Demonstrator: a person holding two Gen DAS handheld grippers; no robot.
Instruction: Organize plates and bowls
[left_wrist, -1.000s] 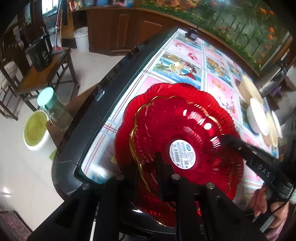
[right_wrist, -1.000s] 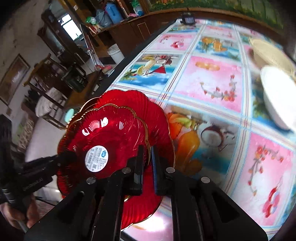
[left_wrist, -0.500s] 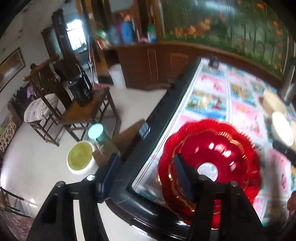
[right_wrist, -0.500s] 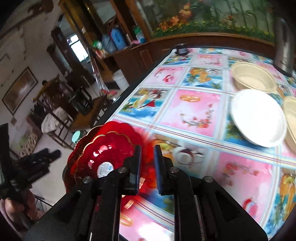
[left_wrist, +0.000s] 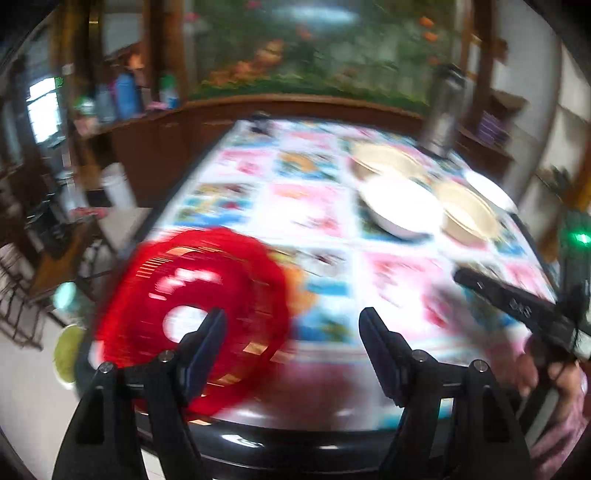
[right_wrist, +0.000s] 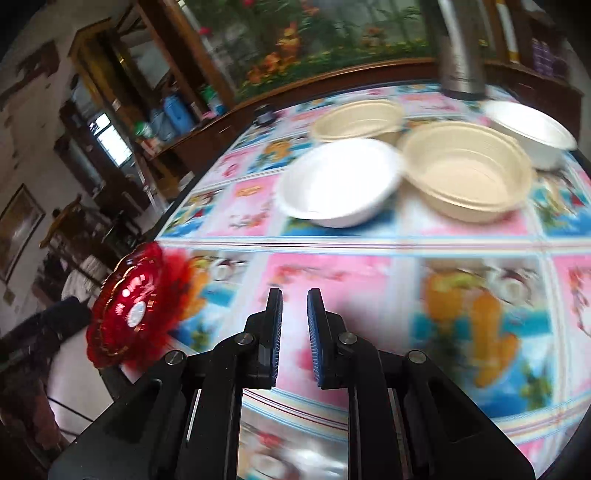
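Red plates (right_wrist: 135, 312) sit stacked at the counter (right_wrist: 332, 243) edge; four bowls, white (right_wrist: 338, 186) and beige (right_wrist: 467, 171), remain unstacked. Left gripper (left_wrist: 291, 339) jaws spread, right gripper (right_wrist: 294, 332) jaws narrowly parted, both empty.

steel flask (right_wrist: 461, 55), perhaps; patterned tablecloth (right_wrist: 332, 273).

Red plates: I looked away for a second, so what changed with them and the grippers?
The left hand-held gripper let go of the red plates, opened wide and pulled back. The right hand-held gripper, slightly open, also pulled back and swung toward the bowls. The plates stayed stacked at the table corner.
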